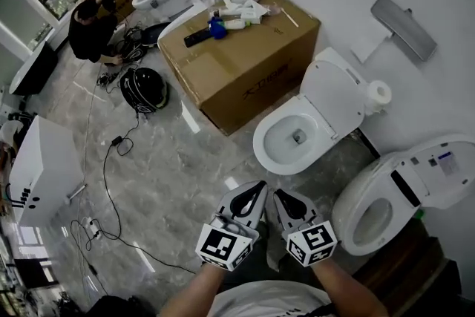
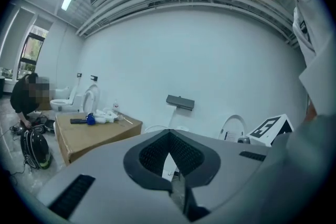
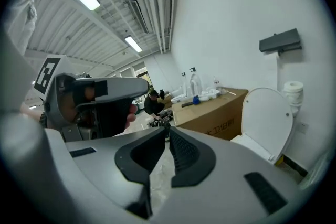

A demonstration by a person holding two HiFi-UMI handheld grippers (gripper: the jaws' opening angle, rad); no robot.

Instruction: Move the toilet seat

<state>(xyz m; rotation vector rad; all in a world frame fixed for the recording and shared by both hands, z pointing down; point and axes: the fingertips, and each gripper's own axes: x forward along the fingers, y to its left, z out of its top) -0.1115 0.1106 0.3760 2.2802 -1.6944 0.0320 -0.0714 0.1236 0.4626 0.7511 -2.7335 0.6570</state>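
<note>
Ahead of both grippers, across grey marble floor (image 1: 185, 167), the white oval plastic toilet seat (image 1: 338, 96) stands raised over its open white bowl (image 1: 267, 159), close to the wall. The left gripper (image 1: 256, 187) and right gripper (image 1: 281, 194) hover side by side, well apart from the seat, each with jaws pressed together on nothing.

Makeshift test room: several toilets (image 1: 276, 154), cardboard box (image 1: 245, 63).
</note>
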